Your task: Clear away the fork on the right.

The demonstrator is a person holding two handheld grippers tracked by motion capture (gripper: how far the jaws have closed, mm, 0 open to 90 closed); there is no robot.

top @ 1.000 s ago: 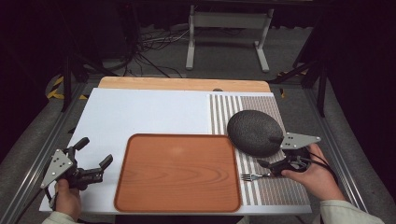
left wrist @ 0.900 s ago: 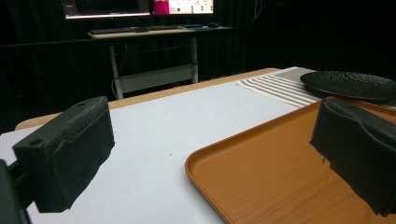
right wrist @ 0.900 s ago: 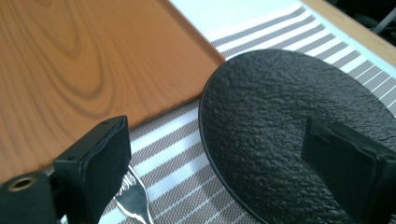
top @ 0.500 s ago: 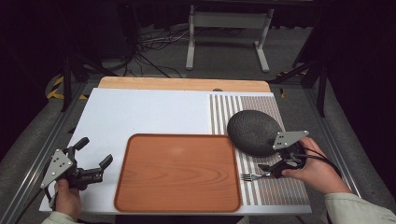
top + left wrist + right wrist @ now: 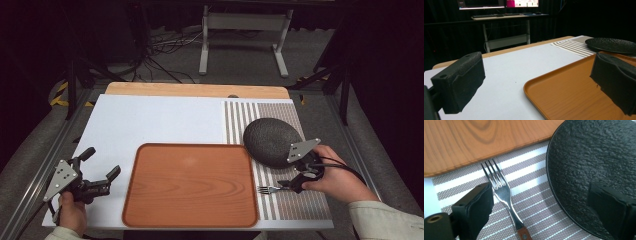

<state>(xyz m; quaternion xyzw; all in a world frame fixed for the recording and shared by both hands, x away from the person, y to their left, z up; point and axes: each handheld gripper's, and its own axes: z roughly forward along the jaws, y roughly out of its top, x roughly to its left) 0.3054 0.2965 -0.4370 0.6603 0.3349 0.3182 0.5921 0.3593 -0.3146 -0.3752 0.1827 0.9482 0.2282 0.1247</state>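
Note:
A silver fork (image 5: pixel 269 189) with a brown handle (image 5: pixel 503 195) lies on the striped placemat (image 5: pixel 300 207), tines toward the wooden tray (image 5: pixel 190 185). My right gripper (image 5: pixel 294 176) stands open low over the fork's handle end (image 5: pixel 540 193). Its left jaw is beside the fork and its right jaw is over the rim of the black textured plate (image 5: pixel 271 139) (image 5: pixel 594 157). My left gripper (image 5: pixel 101 164) is open at the table's front left, just left of the tray (image 5: pixel 574 95), with nothing between its jaws (image 5: pixel 537 68).
The white tabletop (image 5: pixel 160 120) stretches behind the tray, with a wooden strip (image 5: pixel 195 90) along its far edge. Metal rails (image 5: pixel 35 165) run along the table's sides. A stand and cables (image 5: pixel 240 35) sit on the floor beyond.
My right gripper has shifted slightly left, closer over the fork. The fork, plate, tray and left gripper have stayed put.

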